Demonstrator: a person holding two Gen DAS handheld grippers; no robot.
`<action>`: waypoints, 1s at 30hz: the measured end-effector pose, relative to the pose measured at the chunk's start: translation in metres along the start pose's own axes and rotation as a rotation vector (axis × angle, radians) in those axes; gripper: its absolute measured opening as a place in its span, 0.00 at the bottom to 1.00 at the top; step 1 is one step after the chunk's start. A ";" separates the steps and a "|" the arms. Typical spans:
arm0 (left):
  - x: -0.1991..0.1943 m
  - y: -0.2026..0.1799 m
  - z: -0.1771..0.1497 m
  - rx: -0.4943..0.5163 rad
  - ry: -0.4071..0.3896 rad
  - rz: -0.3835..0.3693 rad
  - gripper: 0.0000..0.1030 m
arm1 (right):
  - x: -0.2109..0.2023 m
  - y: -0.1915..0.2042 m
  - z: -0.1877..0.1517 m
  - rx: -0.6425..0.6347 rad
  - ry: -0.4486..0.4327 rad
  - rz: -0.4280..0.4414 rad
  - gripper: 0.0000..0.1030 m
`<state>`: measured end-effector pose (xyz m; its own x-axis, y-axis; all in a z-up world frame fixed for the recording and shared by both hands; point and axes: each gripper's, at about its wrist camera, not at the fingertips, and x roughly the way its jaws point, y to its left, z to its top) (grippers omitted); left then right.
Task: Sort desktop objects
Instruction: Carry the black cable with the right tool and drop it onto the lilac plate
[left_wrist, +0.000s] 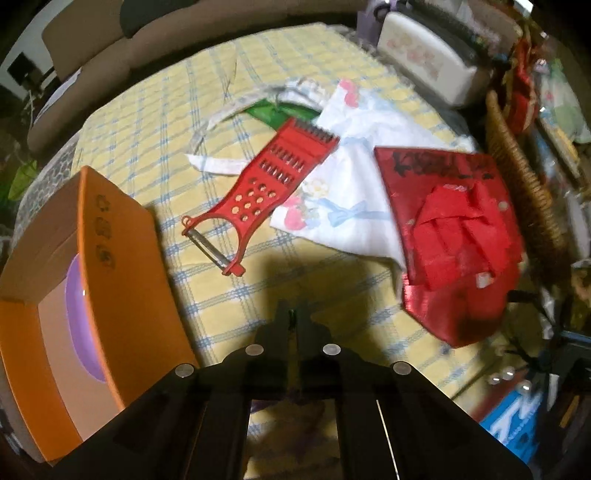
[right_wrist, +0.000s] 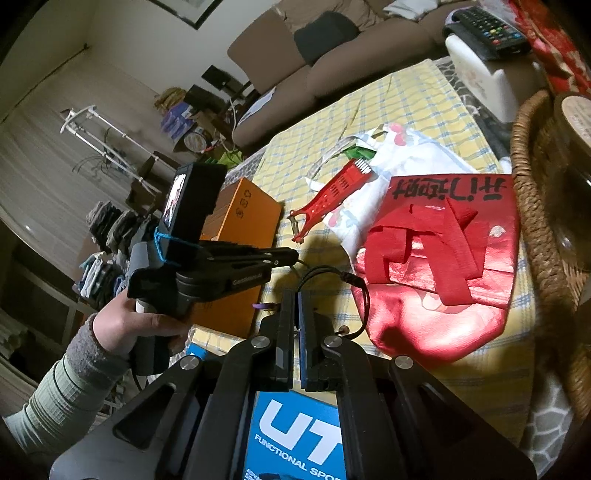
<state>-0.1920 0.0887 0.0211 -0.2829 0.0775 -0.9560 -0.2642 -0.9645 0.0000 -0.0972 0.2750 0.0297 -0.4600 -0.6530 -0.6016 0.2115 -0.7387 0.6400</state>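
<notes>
A red plastic grater with a peeler end (left_wrist: 266, 184) lies on the yellow checked tablecloth (left_wrist: 155, 122), its far end resting on a white printed cloth bag (left_wrist: 354, 192). A shiny red bag with red handles (left_wrist: 454, 236) lies to the right. An orange box (left_wrist: 122, 258) with something purple (left_wrist: 79, 317) inside stands at the left. My left gripper (left_wrist: 293, 312) hovers over the cloth near the grater, shut, nothing between its fingers. In the right wrist view a hand holds the left gripper (right_wrist: 293, 254) beside the orange box (right_wrist: 240, 214). My right gripper (right_wrist: 295, 297) is shut, with a black cable (right_wrist: 364, 295) looping past its tip.
A wicker basket (right_wrist: 535, 229) borders the table's right side. A white box (right_wrist: 480, 74) with a remote control (right_wrist: 484, 26) on it stands at the far end. A blue printed box (right_wrist: 295, 432) lies under my right gripper. A brown sofa (right_wrist: 332, 62) is behind.
</notes>
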 end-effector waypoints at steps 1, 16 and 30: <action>0.000 0.004 0.004 -0.001 -0.007 -0.011 0.02 | -0.001 0.004 0.001 -0.007 -0.002 -0.006 0.02; -0.123 0.148 -0.033 -0.227 -0.200 -0.115 0.02 | 0.051 0.162 0.065 -0.188 0.043 0.058 0.02; -0.008 0.250 -0.032 -0.442 -0.108 -0.198 0.02 | 0.251 0.200 0.076 -0.267 0.244 -0.243 0.03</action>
<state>-0.2259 -0.1613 0.0195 -0.3672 0.2729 -0.8892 0.0872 -0.9417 -0.3250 -0.2363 -0.0243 0.0430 -0.3136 -0.4518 -0.8352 0.3522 -0.8721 0.3396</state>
